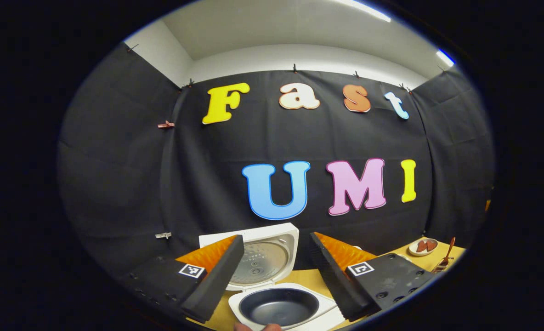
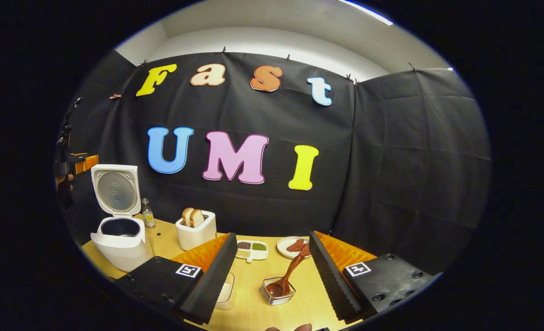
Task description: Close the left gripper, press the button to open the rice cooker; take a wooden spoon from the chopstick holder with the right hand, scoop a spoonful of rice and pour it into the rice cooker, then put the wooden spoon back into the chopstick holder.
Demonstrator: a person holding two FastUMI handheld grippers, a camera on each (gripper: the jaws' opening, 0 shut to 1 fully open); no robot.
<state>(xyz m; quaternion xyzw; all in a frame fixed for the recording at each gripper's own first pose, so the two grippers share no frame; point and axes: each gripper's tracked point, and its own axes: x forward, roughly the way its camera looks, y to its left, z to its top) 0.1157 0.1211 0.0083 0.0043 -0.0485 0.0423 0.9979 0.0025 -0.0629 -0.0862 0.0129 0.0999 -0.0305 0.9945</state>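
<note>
The white rice cooker (image 1: pixel 249 312) stands open right below my left gripper (image 1: pixel 276 236), its lid (image 1: pixel 265 257) raised and the dark inner pot (image 1: pixel 279 305) bare. The left gripper is open and holds nothing. In the right gripper view the cooker (image 2: pixel 120 243) sits at the table's far left. The wooden spoon (image 2: pixel 290 273) leans in a wire chopstick holder (image 2: pixel 279 294) just ahead of my right gripper (image 2: pixel 274 236), which is open and apart from it. A clear cup of rice (image 2: pixel 227 287) is partly hidden behind the right gripper's left finger.
A white toaster (image 2: pixel 196 232) with bread, a small bottle (image 2: pixel 148 214), a divided tray of grains (image 2: pixel 252 249) and a plate (image 2: pixel 286 249) of brown pieces line the back of the wooden table (image 2: pixel 249 312). Black cloth walls close the booth behind.
</note>
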